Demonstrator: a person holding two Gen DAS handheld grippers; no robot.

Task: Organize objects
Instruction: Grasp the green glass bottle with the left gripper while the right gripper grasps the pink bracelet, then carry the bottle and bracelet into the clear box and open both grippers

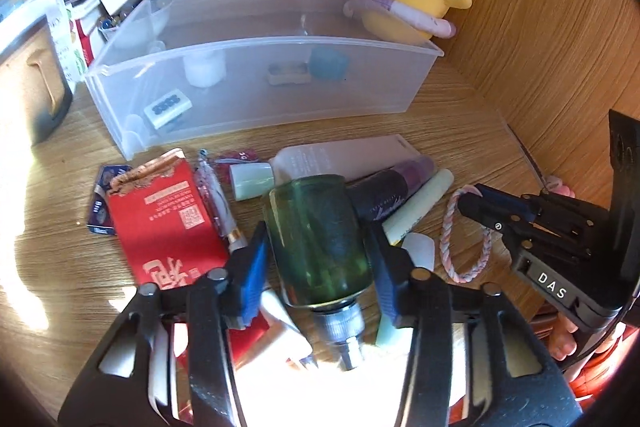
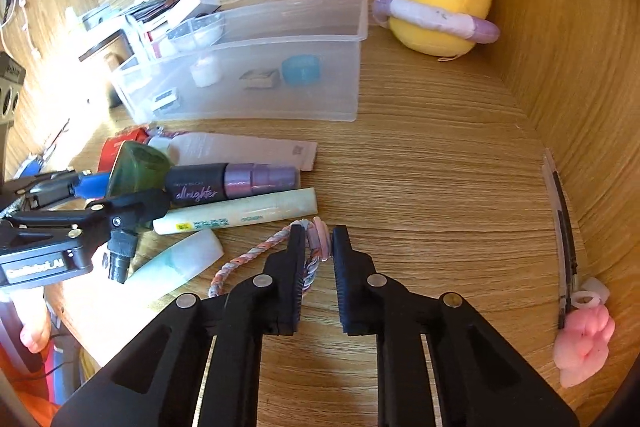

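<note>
The left claw (image 1: 320, 259) is clamped on a green bottle (image 1: 316, 239) lying among the clutter on the desk (image 2: 420, 163), in front of the clear bin (image 1: 256, 87). The right claw (image 2: 318, 247) is pinched together on a braided hair tie (image 2: 256, 255) beside it.

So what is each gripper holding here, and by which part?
Left gripper: the green glass bottle, fingers against the sides of its body. Right gripper: the pink braided rope loop, pinched at its far end.
</note>
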